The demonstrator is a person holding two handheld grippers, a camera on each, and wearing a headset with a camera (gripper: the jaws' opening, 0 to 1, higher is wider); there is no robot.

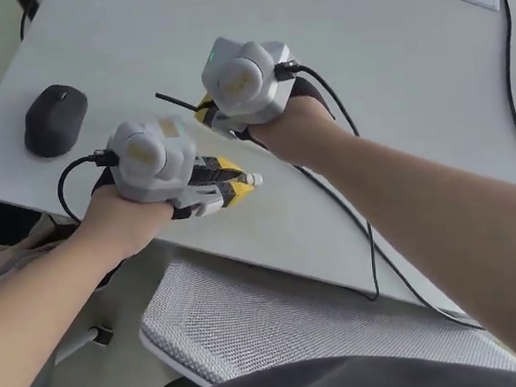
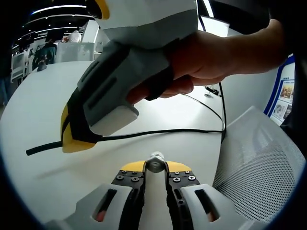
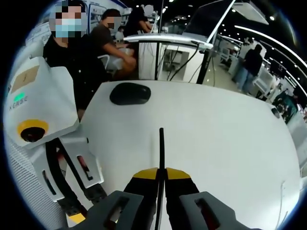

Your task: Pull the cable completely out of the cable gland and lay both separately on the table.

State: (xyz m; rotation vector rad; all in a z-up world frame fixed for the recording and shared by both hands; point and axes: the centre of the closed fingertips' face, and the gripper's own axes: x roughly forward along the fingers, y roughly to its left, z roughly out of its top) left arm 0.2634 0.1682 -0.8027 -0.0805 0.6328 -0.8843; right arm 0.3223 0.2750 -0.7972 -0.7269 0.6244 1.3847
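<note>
left gripper view shows l claw [image 2: 155, 169] pinching gland [image 2: 155, 161], r claw [image 2: 76, 142] clamping cable [image 2: 158, 132].

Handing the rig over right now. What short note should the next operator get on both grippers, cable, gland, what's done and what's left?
Left gripper: jaws shut on the cable gland, held over the table near its front edge.
Right gripper: jaws shut on the black cable, with a short end poking forward.
Done: the cable appears free of the gland and runs past it, not through it.
Left: lay the cable and gland down apart, clear of the computer mouse.
</note>
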